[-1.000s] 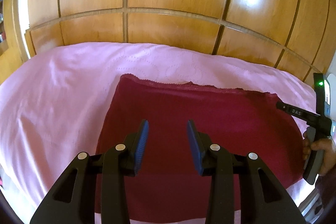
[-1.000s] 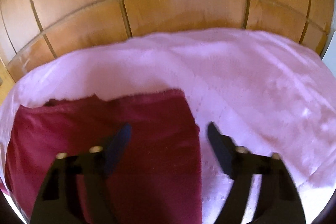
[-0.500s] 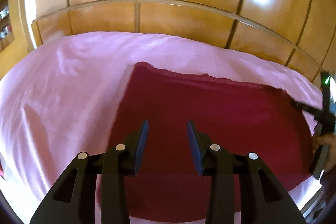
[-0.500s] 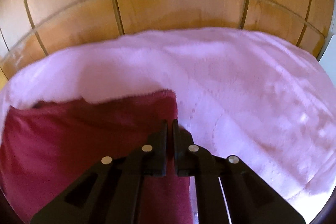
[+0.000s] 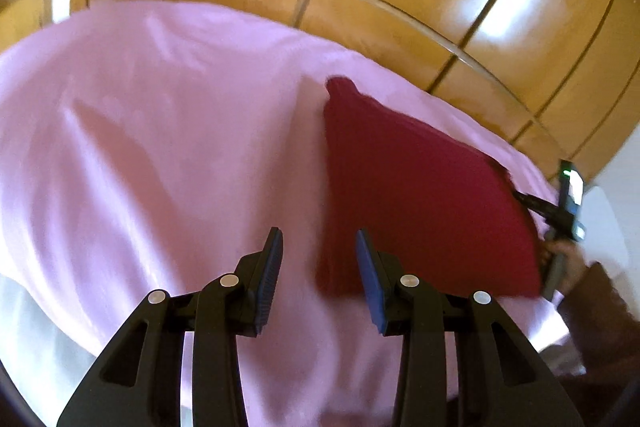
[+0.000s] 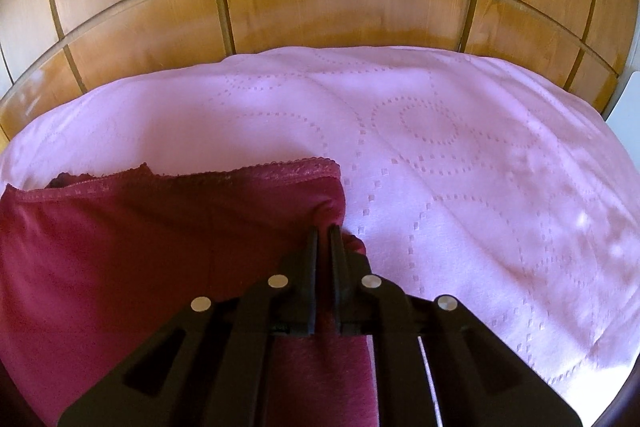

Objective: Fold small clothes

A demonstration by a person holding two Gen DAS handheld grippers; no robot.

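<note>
A dark red garment point(image 5: 420, 195) with a lace-trimmed edge lies flat on the pink bedspread point(image 5: 160, 147). My left gripper point(image 5: 318, 279) is open and empty, just above the garment's near left corner. My right gripper point(image 6: 324, 239) is shut on the garment's right edge point(image 6: 336, 211), where the cloth bunches between the fingers. The garment fills the lower left of the right wrist view point(image 6: 140, 247). The right gripper also shows in the left wrist view point(image 5: 560, 211), at the garment's far right side.
The pink bedspread point(image 6: 460, 167) has a dotted circle pattern and covers the whole bed. Wooden wardrobe panels point(image 6: 320, 7) stand right behind the bed. A white surface point(image 5: 608, 219) shows at the far right.
My right gripper closed on the garment's right edge. My left gripper swung left, from over the garment's middle to its left corner, staying open.
</note>
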